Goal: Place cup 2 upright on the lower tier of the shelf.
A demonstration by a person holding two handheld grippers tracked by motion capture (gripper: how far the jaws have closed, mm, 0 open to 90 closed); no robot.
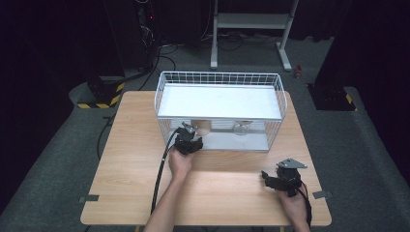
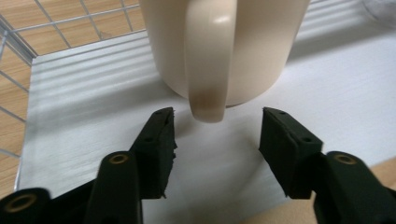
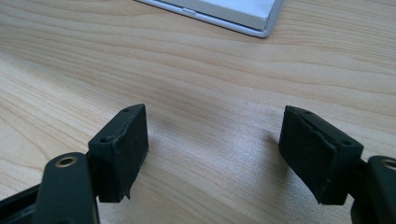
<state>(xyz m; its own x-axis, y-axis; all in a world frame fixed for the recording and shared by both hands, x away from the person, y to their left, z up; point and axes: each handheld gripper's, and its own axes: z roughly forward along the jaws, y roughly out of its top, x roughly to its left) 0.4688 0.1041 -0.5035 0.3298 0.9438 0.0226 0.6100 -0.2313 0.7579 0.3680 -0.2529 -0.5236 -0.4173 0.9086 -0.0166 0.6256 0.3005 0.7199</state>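
A cream mug (image 2: 219, 42) stands on the white floor of a wire basket (image 1: 220, 77), under its white upper shelf, with its handle (image 2: 208, 70) turned toward me. My left gripper (image 2: 218, 116) is open at the basket's front. Its black pads (image 2: 159, 140) stand on either side of the handle's lower end without touching it. From the high view the left gripper (image 1: 187, 140) sits just in front of the mug (image 1: 203, 126). My right gripper (image 3: 215, 140) is open and empty, low over the wooden table (image 1: 217, 193) at the front right (image 1: 270, 180).
A clear glass (image 1: 241, 128) stands inside the basket to the right of the mug. The basket's white base corner (image 3: 233, 11) lies ahead of the right gripper. Wire walls (image 2: 14, 51) close the basket's left side. Dark floor, cables and a stand lie beyond the table.
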